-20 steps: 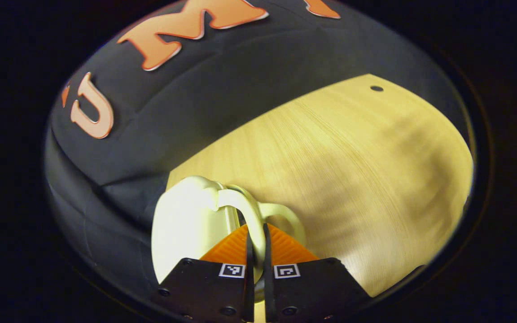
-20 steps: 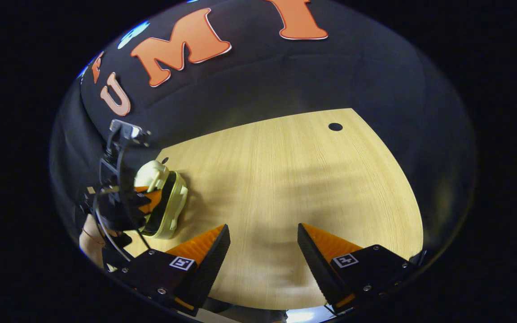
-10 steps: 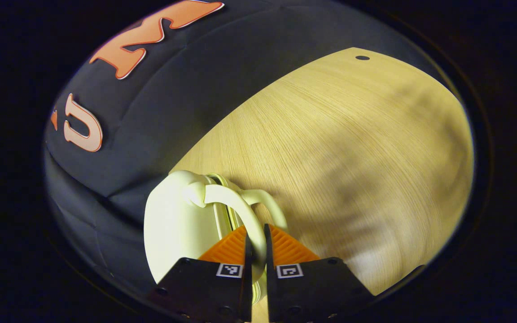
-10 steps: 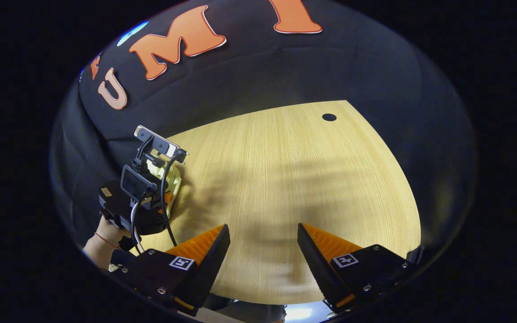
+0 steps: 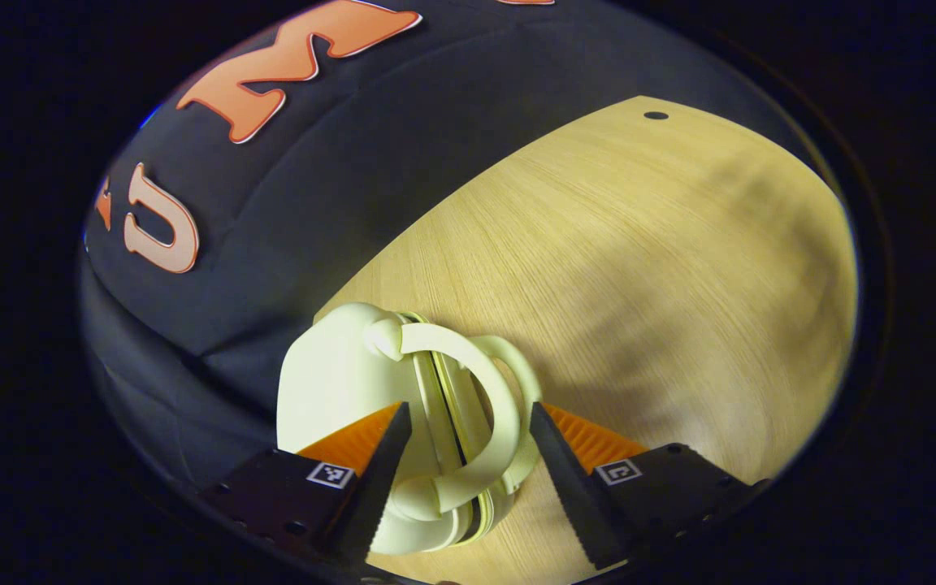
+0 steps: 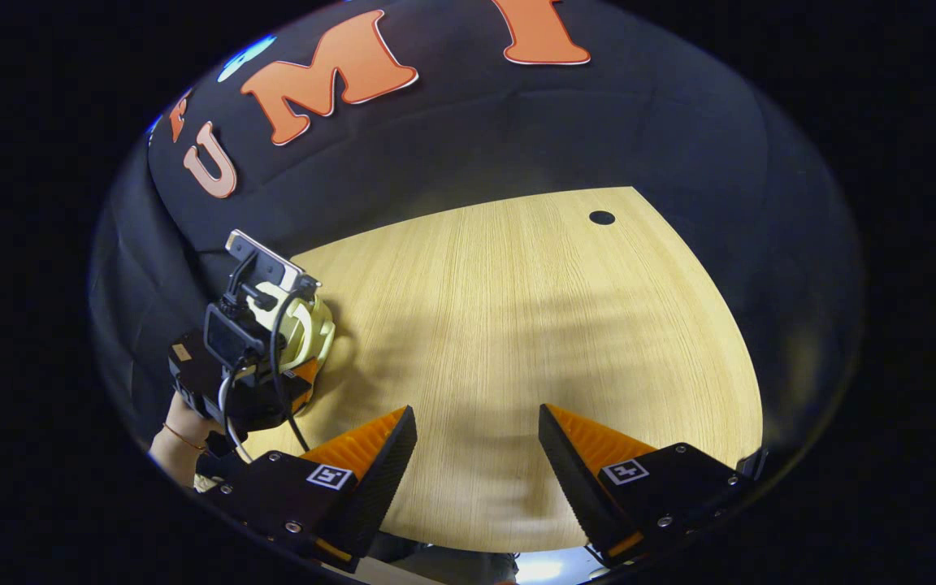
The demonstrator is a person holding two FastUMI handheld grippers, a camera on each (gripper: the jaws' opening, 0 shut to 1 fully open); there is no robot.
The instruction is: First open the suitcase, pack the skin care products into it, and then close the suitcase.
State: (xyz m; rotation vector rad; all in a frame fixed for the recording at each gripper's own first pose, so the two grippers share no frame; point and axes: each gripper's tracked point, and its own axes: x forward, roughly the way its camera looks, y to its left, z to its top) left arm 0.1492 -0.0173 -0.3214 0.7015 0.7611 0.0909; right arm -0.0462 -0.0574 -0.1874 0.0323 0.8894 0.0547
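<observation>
Suitcase [image 5: 338, 398], a small cream-coloured toy-sized case with looped carrying handles [image 5: 484, 406], stands on edge at the near left corner of the pale wooden bench [image 5: 639, 268], close to the black cloth wall. In the left gripper view, the left tongs [image 5: 461, 467] are spread apart, one finger on each side of the case's handle end, with neither finger pressing on it. Half a second ago those same tongs were pinched tight on a handle, so the grip has just been let go and the case now rests on the bench under its own weight (its two halves look closed, with a thin dark seam running between them). In the right gripper view, the right tongs [image 6: 476, 467] hang wide apart over bare bench, holding nothing, well away from the case; farther off to the left in that view, the left tongs [image 6: 301, 374] and the hand [image 6: 179, 426] holding them sit right at the suitcase [image 6: 314, 325]. No skin care products can be seen on the bench. Judging from this, the case has just been set down, and what remains of the task cannot be told from these views: whether the products are already inside, or the case has yet to be opened.
</observation>
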